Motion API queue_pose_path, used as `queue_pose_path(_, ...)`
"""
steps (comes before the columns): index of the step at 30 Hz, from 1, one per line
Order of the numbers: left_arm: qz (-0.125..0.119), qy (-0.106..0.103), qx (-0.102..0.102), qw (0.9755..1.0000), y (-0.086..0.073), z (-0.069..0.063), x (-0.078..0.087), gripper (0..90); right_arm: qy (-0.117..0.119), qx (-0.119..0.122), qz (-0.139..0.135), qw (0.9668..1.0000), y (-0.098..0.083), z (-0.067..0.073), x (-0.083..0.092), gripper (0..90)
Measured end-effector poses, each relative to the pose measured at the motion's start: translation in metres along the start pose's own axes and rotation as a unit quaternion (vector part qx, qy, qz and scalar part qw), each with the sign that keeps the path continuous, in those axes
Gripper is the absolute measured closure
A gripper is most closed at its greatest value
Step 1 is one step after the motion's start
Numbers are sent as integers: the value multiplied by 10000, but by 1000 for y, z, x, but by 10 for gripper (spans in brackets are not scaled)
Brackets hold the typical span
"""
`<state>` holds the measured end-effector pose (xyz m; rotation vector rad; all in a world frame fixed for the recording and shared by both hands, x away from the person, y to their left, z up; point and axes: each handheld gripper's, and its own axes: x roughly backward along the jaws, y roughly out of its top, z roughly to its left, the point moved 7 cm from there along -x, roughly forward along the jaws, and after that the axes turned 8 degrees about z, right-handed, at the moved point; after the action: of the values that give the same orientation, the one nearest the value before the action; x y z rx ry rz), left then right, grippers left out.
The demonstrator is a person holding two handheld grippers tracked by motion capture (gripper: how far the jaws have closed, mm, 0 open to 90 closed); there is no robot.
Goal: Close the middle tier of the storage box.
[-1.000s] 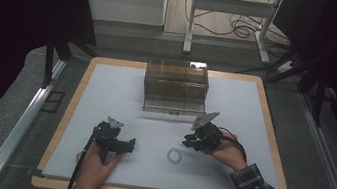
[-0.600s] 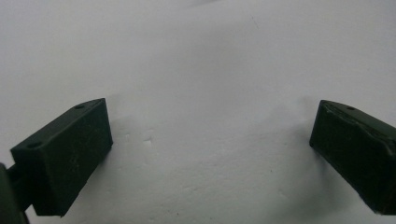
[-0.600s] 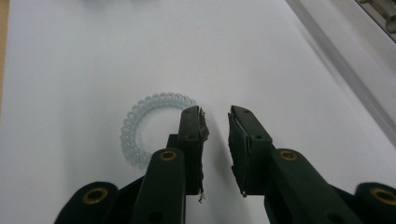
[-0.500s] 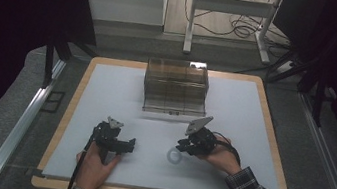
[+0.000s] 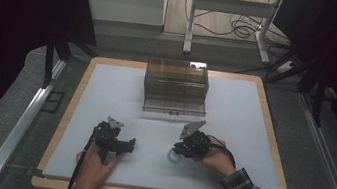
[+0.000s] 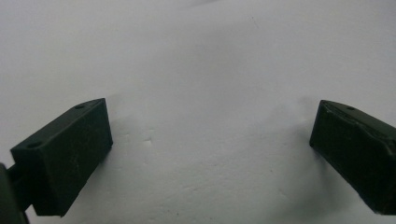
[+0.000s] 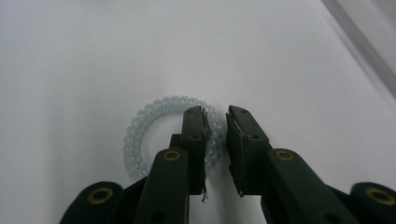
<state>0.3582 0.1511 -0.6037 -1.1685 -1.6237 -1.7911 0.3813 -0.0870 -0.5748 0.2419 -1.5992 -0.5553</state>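
Note:
A clear spiral hair ring (image 7: 140, 126) lies flat on the white table mat (image 5: 243, 121), near the front middle (image 5: 174, 157). My right gripper (image 7: 215, 112) points down at it from the right (image 5: 179, 150). One jaw stands inside the ring and the other outside, with the ring's right side between them. The jaws have just been closing and are narrow, but a thin gap still shows beside the coil. My left gripper (image 6: 210, 105) rests low over bare mat at the front left (image 5: 131, 144), jaws wide apart with nothing between them.
A smoky transparent box (image 5: 176, 86) with compartments stands at the back middle of the mat. The wooden table edge (image 5: 273, 125) frames the mat. Beyond the table are a metal desk frame (image 5: 229, 12) and cables on the floor.
The right hand has slid left and down onto the ring, so its jaws now straddle the ring's right side. The left hand has kept still.

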Motion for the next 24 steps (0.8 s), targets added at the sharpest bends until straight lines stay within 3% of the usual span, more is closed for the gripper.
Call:
queue_pose_path(5,-1,1,0,10000,0,0,0,0,59,-67,-19,10000,-1,0,0,811)
queue_pose_path(24,3,1,0,10000,0,0,0,0,55,-182,-286,9994,3,-5,13,812)
